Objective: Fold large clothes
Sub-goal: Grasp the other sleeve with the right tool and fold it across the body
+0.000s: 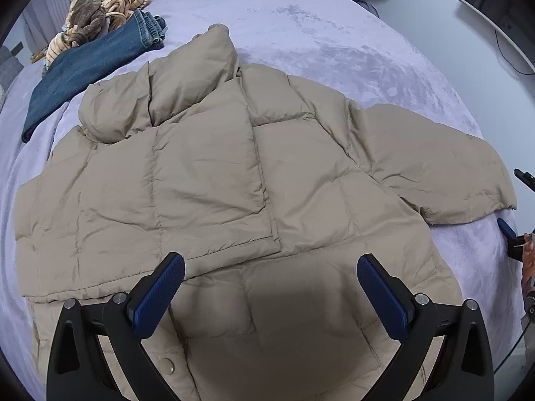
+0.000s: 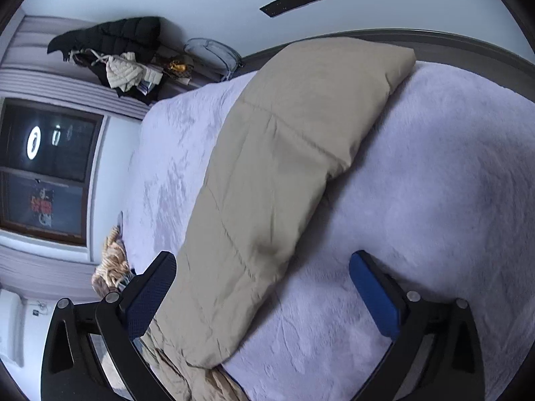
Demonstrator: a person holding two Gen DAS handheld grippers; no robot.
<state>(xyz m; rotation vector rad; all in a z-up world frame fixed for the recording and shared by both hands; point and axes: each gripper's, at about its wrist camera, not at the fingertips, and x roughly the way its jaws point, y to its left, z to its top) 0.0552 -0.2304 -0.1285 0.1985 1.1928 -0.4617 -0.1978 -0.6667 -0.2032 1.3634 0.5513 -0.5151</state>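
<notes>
A beige puffer jacket (image 1: pixel 214 180) lies spread on a lilac bed cover (image 1: pixel 317 33), collar toward the far side, one sleeve (image 1: pixel 444 167) stretched out to the right. My left gripper (image 1: pixel 271 287) hovers over the jacket's near hem, jaws wide open, nothing between the blue pads (image 1: pixel 160 297). In the right wrist view the same sleeve (image 2: pixel 284 167) runs away from me across the bed. My right gripper (image 2: pixel 264 287) is open over the sleeve's near part; its pads do not press on the cloth. The right gripper's tip (image 1: pixel 506 230) shows at the right edge of the left wrist view.
Folded blue jeans (image 1: pixel 87 63) and a tan striped bundle (image 1: pixel 100 10) lie at the bed's far left. A dark window (image 2: pixel 43 170) and a shelf piled with clothes (image 2: pixel 120 53) stand beyond the bed. A monitor (image 1: pixel 501 6) hangs at the upper right.
</notes>
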